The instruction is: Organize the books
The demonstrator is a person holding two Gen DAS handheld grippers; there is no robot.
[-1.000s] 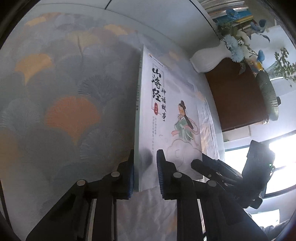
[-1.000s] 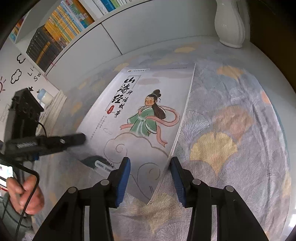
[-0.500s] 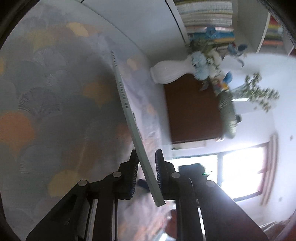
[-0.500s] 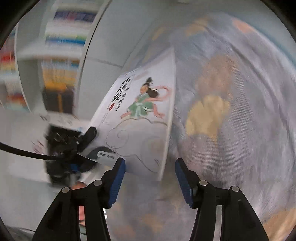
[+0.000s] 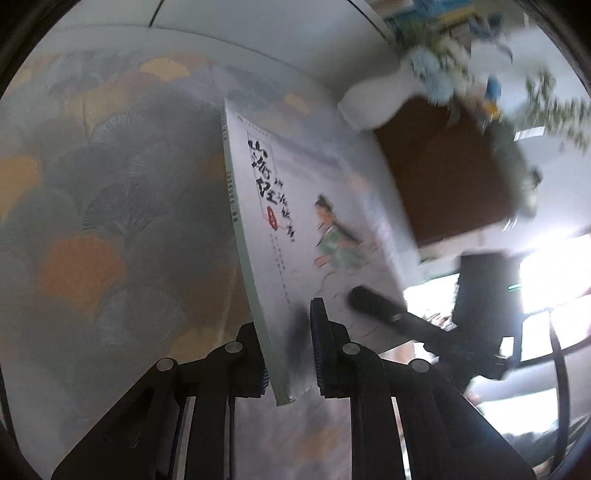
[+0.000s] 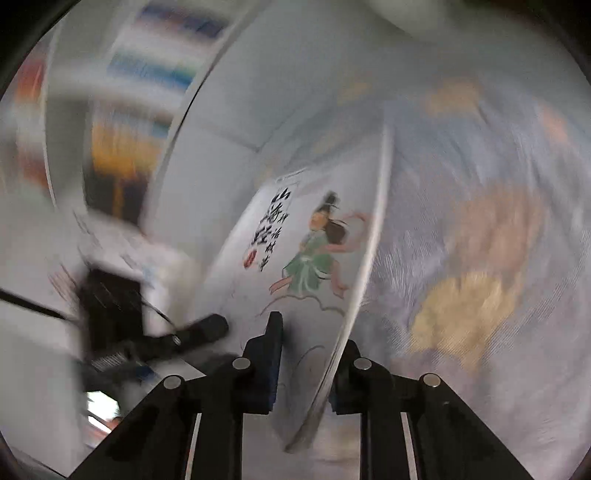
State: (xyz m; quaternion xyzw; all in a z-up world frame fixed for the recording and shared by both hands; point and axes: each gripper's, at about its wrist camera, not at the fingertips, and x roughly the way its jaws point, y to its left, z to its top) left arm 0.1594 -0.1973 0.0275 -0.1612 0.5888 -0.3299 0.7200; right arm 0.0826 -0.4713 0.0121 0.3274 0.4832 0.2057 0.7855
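**Basically one book, two grippers on it**

So the book (image 5: 295,229) is up off the patterned tablecloth (image 5: 110,221), tipped on edge rather than lying flat. Its long axis runs away from both cameras, from the near corner at the fingers out toward the white cabinet front (image 5: 258,33). The cover with the green-robed figure faces the right side in the left wrist view and the left side in the right wrist view.

The left gripper (image 5: 286,354) is clamped on the near spine corner. The right gripper (image 6: 306,365) has just been closing and its pads now pinch the book's (image 6: 295,258) page edge.

Hard to read: the shelves (image 6: 147,92) are pure motion smear, the vase (image 5: 376,99) and flowers are blurry, and the book's near corner sits hidden between the pads.
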